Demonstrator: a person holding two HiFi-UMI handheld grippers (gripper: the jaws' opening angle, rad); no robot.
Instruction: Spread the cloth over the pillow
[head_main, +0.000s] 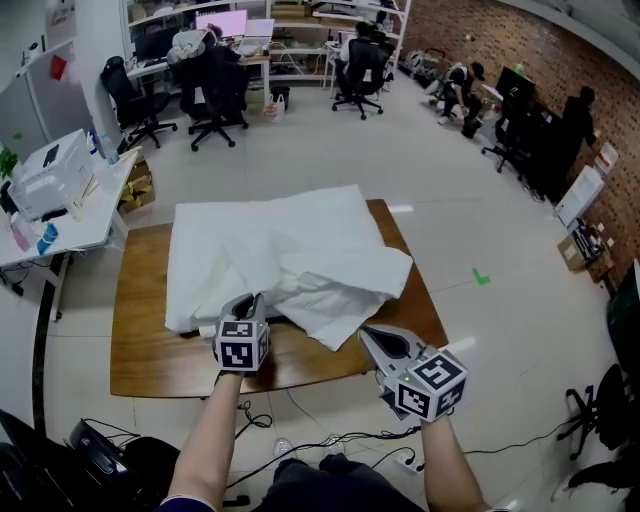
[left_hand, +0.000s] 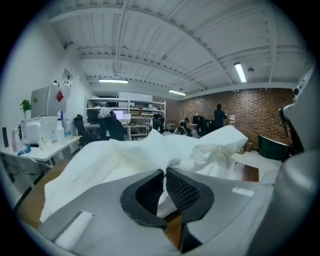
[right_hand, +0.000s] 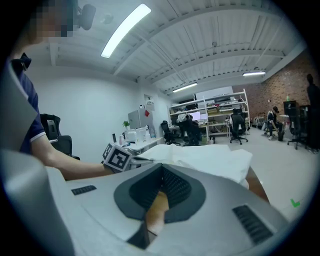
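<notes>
I am at the grasp step: my left gripper (left_hand: 164, 174) is clamped on the near edge of the crumpled white fabric cloth (head_main: 300, 260) heaped on the brown wooden table (head_main: 150, 360), while my right gripper (head_main: 366, 334), jaws together and empty, must next open and take the near right corner.

One left gripper (head_main: 254, 302), one right gripper (head_main: 363, 333), one cloth (head_main: 320, 255), one table (head_main: 150, 355), seemingly one pillow (head_main: 192, 295).
</notes>
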